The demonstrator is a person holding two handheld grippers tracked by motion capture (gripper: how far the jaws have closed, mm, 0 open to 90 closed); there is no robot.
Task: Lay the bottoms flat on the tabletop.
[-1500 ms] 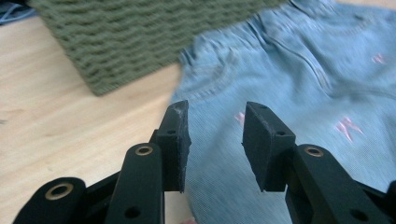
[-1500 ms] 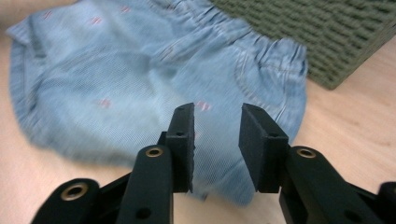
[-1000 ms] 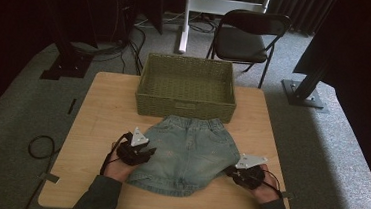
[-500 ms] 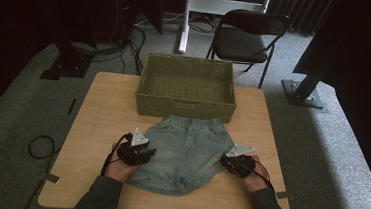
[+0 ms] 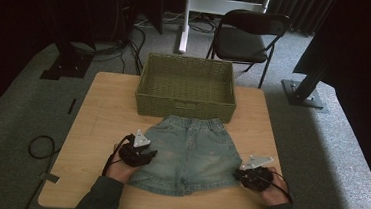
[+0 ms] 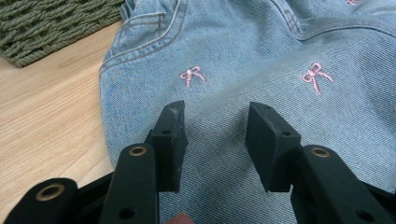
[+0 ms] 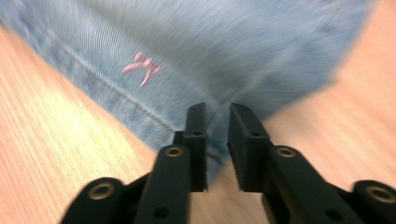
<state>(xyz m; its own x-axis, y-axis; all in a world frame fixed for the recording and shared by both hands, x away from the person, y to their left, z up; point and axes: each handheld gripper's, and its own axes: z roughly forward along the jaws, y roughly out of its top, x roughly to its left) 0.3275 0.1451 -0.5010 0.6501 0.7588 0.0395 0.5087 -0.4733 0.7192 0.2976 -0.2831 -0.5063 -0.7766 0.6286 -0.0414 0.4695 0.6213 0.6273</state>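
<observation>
Fingers (image 6: 170,140) black, blocky, over soft denim shorts (image 5: 189,155); woven basket (image 5: 186,87) beside.

Motion-blurred denim shorts (image 7: 210,56) in right gripper view; hem detail unreadable

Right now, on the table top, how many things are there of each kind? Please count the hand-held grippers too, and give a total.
Denim shorts: 1
Woven green basket: 1
Hand-held grippers: 2, the left gripper over the shorts' left side and the right gripper at their lower right corner
Total: 4
</observation>
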